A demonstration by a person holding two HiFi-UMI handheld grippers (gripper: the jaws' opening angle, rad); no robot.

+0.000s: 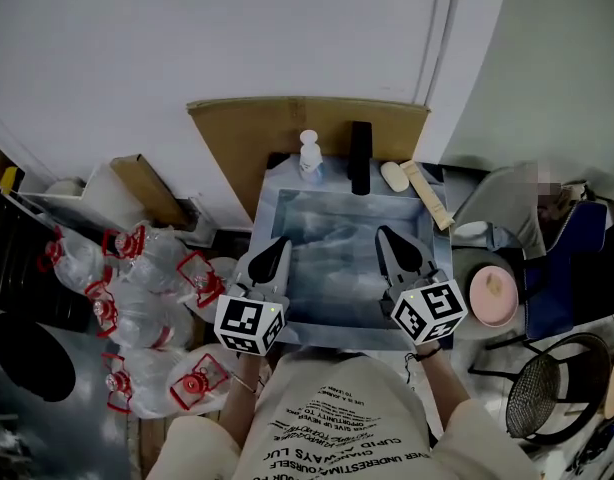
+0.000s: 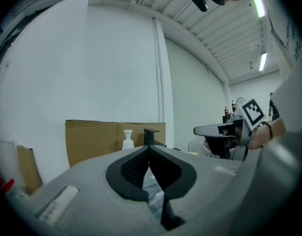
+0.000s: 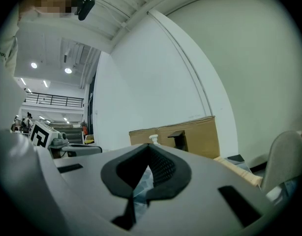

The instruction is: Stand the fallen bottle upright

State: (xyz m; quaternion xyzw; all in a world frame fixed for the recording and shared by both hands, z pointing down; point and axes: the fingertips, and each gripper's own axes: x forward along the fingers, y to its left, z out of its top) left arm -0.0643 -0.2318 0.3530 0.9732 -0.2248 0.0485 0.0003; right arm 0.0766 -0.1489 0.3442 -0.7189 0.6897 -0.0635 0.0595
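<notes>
A white pump bottle [image 1: 309, 155] and a tall black bottle [image 1: 360, 157] stand upright at the far edge of the table, which is covered with a blue-grey cloth [image 1: 337, 298]. A small white oval object [image 1: 394, 176] lies flat beside the black bottle. My left gripper [image 1: 279, 243] and right gripper [image 1: 383, 233] hover level over the near part of the cloth, well short of these things. Both are shut with nothing between the tips. The left gripper view shows the pump bottle [image 2: 127, 139] and black bottle [image 2: 151, 136] beyond the shut left gripper [image 2: 149, 149]. The right gripper view shows the same bottles [image 3: 153, 139] [image 3: 178, 139] past the right gripper [image 3: 147, 149].
A cardboard sheet [image 1: 287, 118] leans on the wall behind the table. A pale wooden stick [image 1: 427, 195] lies at the far right corner. Several clear water jugs with red caps [image 1: 137, 288] crowd the floor on the left. A pink dish [image 1: 494, 293] and chairs [image 1: 547, 388] stand on the right.
</notes>
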